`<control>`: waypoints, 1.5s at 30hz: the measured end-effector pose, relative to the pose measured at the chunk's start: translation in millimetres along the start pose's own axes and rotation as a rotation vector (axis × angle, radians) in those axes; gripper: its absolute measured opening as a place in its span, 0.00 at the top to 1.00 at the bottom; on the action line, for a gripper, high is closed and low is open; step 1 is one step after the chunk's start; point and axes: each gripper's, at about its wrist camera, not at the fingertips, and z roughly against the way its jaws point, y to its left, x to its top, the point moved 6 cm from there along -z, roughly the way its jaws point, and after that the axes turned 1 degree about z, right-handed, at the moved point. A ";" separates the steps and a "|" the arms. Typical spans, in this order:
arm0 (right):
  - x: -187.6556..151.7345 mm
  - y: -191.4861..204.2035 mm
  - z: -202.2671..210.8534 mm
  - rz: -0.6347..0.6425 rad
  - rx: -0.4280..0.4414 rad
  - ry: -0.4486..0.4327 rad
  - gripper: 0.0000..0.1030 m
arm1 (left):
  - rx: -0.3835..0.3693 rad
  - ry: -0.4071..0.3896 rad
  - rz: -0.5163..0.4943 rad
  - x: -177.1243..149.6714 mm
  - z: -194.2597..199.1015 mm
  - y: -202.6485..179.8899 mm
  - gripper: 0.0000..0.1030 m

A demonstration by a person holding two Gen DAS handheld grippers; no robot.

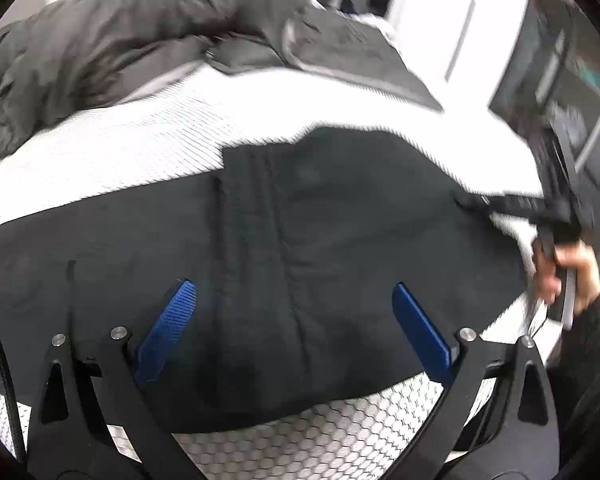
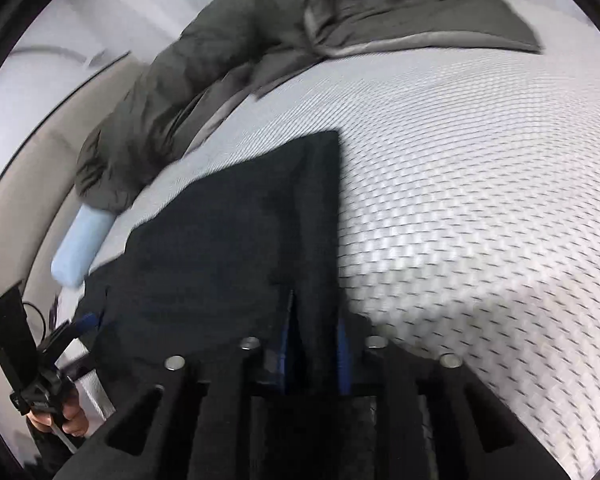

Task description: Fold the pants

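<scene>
The black pants (image 1: 292, 248) lie flat on a white quilted mattress (image 1: 120, 148), a stitched seam running down their middle. My left gripper (image 1: 294, 292) is open, its blue pads wide apart just above the pants' near part, holding nothing. In the right wrist view the pants (image 2: 228, 240) stretch away from my right gripper (image 2: 314, 344), which is shut on the pants' near edge; dark cloth fills the narrow gap between its blue pads. The right gripper also shows at the pants' right end in the left wrist view (image 1: 484, 202).
A rumpled dark grey duvet (image 1: 140, 28) lies along the far side of the mattress (image 2: 480, 200). A pale blue roll (image 2: 82, 246) lies at the bed's left edge. A dark screen or cabinet (image 1: 572, 92) stands past the bed's right side.
</scene>
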 end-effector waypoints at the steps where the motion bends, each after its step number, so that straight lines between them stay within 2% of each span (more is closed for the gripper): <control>1: 1.0 -2.6 11.1 -0.004 -0.028 -0.035 0.75 | 0.012 -0.013 0.022 2.6 3.5 7.8 0.05; 3: 2.2 1.8 38.5 0.037 -0.067 -0.127 0.75 | 0.061 -0.023 0.030 4.3 7.2 21.7 0.05; 5: -2.2 22.8 59.2 0.105 -0.024 -0.188 0.75 | 0.090 -0.022 0.020 2.6 4.1 29.2 0.05; 6: -7.4 33.3 62.5 0.134 -0.008 -0.185 0.75 | 0.085 -0.006 0.009 0.2 -0.3 29.4 0.05; 9: -31.3 71.7 51.0 0.273 0.031 -0.113 0.75 | 0.064 -0.027 -0.024 1.2 -8.5 18.7 0.08; 12: -55.6 100.9 17.7 0.411 -0.009 -0.031 0.75 | 0.025 -0.041 -0.121 -0.5 -10.5 -8.7 0.08; 14: -70.1 103.3 -12.0 0.459 -0.061 0.054 0.75 | 0.028 -0.046 -0.221 -5.3 -14.7 -29.5 0.08; 16: -73.7 102.1 -25.2 0.499 -0.097 0.064 0.75 | 0.041 -0.004 -0.292 -13.4 -27.5 -39.9 0.08; 18: -71.9 95.2 -16.7 0.537 -0.150 0.040 0.75 | 0.058 0.074 -0.314 -24.9 -45.1 -35.3 0.08; 20: -66.5 71.6 -3.8 0.534 -0.260 0.011 0.75 | 0.082 0.103 -0.294 -30.6 -54.7 -19.6 0.05; 22: -63.8 47.6 7.2 0.513 -0.332 0.000 0.75 | 0.070 0.111 -0.242 -30.0 -53.8 -9.4 0.03; 23: -61.0 39.7 10.7 0.484 -0.320 -0.001 0.75 | 0.067 0.109 -0.219 -27.3 -51.2 -5.9 0.04; 25: -55.7 40.8 18.7 0.460 -0.301 -0.038 0.74 | 0.079 0.046 -0.216 -15.4 -37.6 -7.0 0.07; 26: -52.1 45.6 20.1 0.460 -0.294 -0.053 0.74 | 0.064 0.002 -0.220 -8.4 -27.7 -11.8 0.07; 28: -49.5 66.3 20.4 0.476 -0.225 -0.079 0.71 | 0.000 -0.046 -0.222 -1.7 -16.7 -25.0 0.06; 30: -51.7 89.9 11.2 0.484 -0.151 -0.084 0.64 | -0.048 -0.038 -0.241 -0.3 -19.7 -39.1 0.06; 32: -59.2 104.2 -6.9 0.498 -0.117 -0.039 0.63 | -0.081 0.023 -0.278 -6.7 -40.9 -54.7 0.06; 33: -66.2 107.7 -17.8 0.513 -0.120 0.000 0.63 | -0.084 0.046 -0.297 -10.0 -49.3 -58.5 0.07; 34: -73.8 104.4 -21.3 0.534 -0.145 0.020 0.63 | -0.053 0.073 -0.331 -15.4 -60.9 -59.1 0.07; 36: -77.6 95.0 -20.0 0.573 -0.188 0.019 0.63 | -0.029 0.080 -0.387 -20.1 -67.7 -57.0 0.07; 38: -72.1 73.6 -9.9 0.558 -0.261 0.007 0.62 | -0.011 0.077 -0.394 -20.2 -61.9 -50.5 0.07; 40: -63.1 50.1 -0.5 0.519 -0.323 0.001 0.61 | 0.016 0.079 -0.363 -22.3 -56.4 -38.3 0.07; 43: -45.8 24.5 13.2 0.400 -0.280 -0.020 0.61 | 0.023 0.061 -0.274 -8.7 -48.8 -23.3 0.07; 45: -35.5 33.6 14.9 0.372 -0.249 -0.053 0.61 | -0.021 0.010 -0.208 5.8 -37.8 -18.3 0.07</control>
